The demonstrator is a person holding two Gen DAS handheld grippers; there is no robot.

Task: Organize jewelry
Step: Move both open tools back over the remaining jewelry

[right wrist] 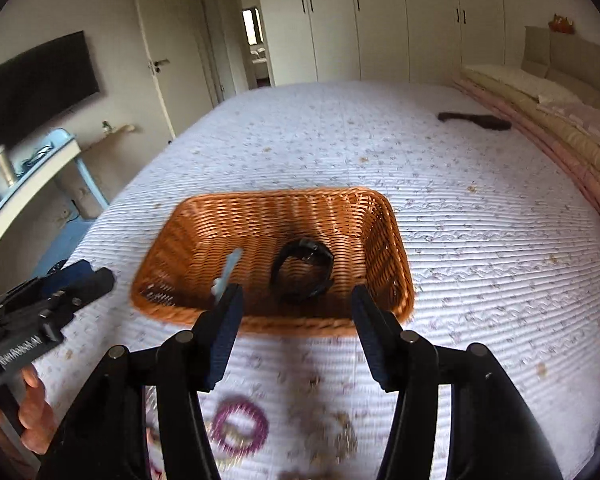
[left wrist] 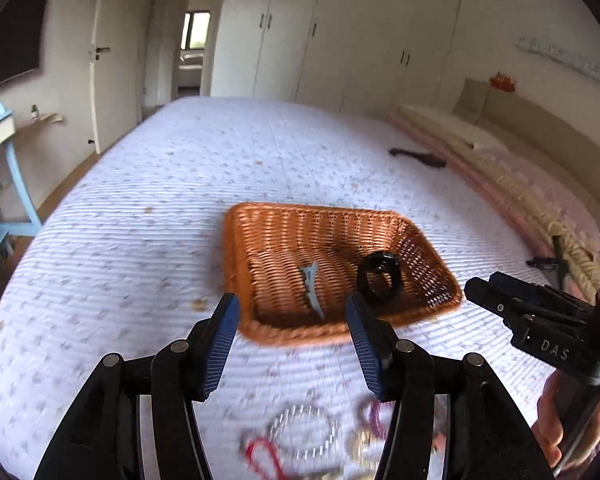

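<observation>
Wall television (right wrist: 36,80), blue side table (right wrist: 60,152)

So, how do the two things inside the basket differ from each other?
The clip is pale blue, while the watch is black. The clip is a thin straight piece; the watch curls into a closed loop. The clip lies nearer the middle of the basket, the watch nearer one side wall. Both rest loose on the basket floor, apart from each other, and no tongs touch them.
</observation>
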